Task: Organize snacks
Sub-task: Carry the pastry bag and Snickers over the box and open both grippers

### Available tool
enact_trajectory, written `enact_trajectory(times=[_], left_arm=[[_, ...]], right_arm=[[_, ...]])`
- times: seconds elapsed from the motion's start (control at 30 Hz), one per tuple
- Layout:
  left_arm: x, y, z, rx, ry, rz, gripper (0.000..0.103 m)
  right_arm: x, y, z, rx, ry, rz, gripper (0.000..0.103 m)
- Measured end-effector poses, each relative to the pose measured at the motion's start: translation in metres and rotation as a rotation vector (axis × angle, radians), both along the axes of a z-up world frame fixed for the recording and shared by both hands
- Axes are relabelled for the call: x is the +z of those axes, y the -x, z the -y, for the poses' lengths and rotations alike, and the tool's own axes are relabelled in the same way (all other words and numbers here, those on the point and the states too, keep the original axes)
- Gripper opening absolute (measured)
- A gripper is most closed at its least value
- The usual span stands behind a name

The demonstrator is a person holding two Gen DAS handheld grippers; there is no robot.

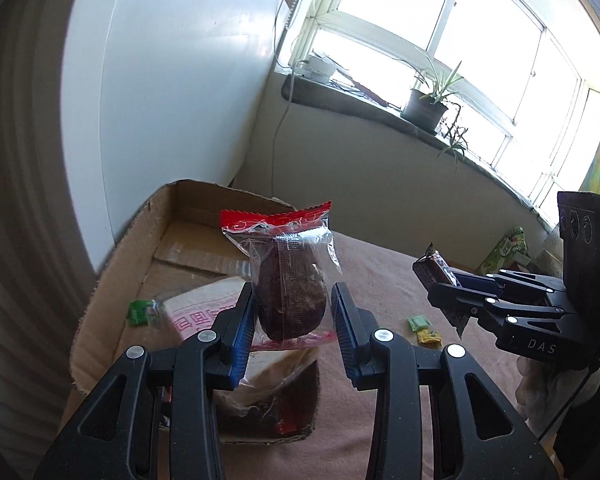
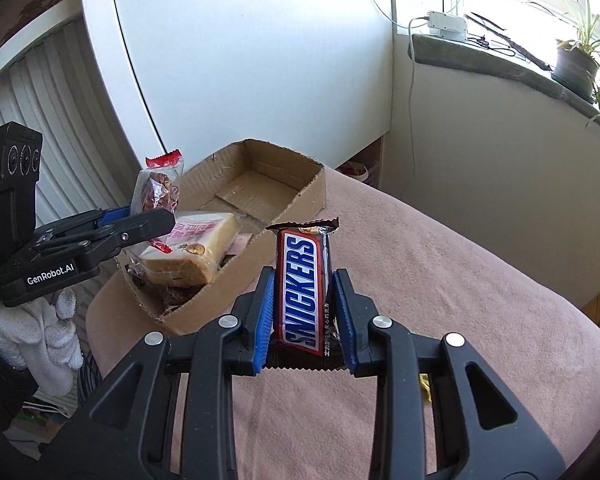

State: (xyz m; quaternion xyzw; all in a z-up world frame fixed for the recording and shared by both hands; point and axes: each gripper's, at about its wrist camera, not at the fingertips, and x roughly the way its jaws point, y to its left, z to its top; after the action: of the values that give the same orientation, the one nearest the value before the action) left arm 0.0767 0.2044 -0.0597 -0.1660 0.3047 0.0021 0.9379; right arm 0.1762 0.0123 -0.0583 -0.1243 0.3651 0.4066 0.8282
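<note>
The left tool [image 1: 292, 312] is clamped on a clear wrapper with a red serrated top holding a dark brown cake [image 1: 290, 292]; the packet stands upright between the blue pads, its sealed bottom edge hanging just below them. It is held in the air over the near end of an open cardboard box [image 1: 112, 280], above the snacks already lying inside. The right tool [image 2: 304, 312] is clamped on a Snickers bar [image 2: 302, 288], upright as well, with the bar's crimped lower end poking out under the pads. This tool sits beside the box's long right wall, over the pink cloth of the counter [image 2: 460, 300], close to the box but apart from it.

Inside the box, a wrapped sandwich cake [image 2: 192, 256] with pink print lies at the near end on top of darker packets, perhaps more of the brown cakes. The far half of the box floor is bare cardboard. A small green sachet [image 1: 419, 322] and a yellow one [image 1: 430, 337] lie on the cloth to the right of the box. A white cabinet stands behind the box, and the counter's far edge runs below the windowsill.
</note>
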Motion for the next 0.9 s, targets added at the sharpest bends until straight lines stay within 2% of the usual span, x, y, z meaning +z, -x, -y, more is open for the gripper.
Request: enact_trajectory(times=[0.37, 0.6, 0.9], left_arm=[[-0.013, 0.014, -0.041, 0.079, -0.014, -0.034, 0.036], [-0.020, 0.012, -0.047, 0.095, -0.030, -0.047, 0.036], [-0.018, 0.008, -0.048, 0.100, -0.059, -0.043, 0.036]], right_arm=[[-0.019, -0.014, -0.086, 0.075, 0.061, -0.007, 0.030], [-0.028, -0.022, -0.117, 0.088, 0.087, -0.007, 0.030], [-0.036, -0.029, -0.136, 0.090, 0.100, -0.018, 0.030]])
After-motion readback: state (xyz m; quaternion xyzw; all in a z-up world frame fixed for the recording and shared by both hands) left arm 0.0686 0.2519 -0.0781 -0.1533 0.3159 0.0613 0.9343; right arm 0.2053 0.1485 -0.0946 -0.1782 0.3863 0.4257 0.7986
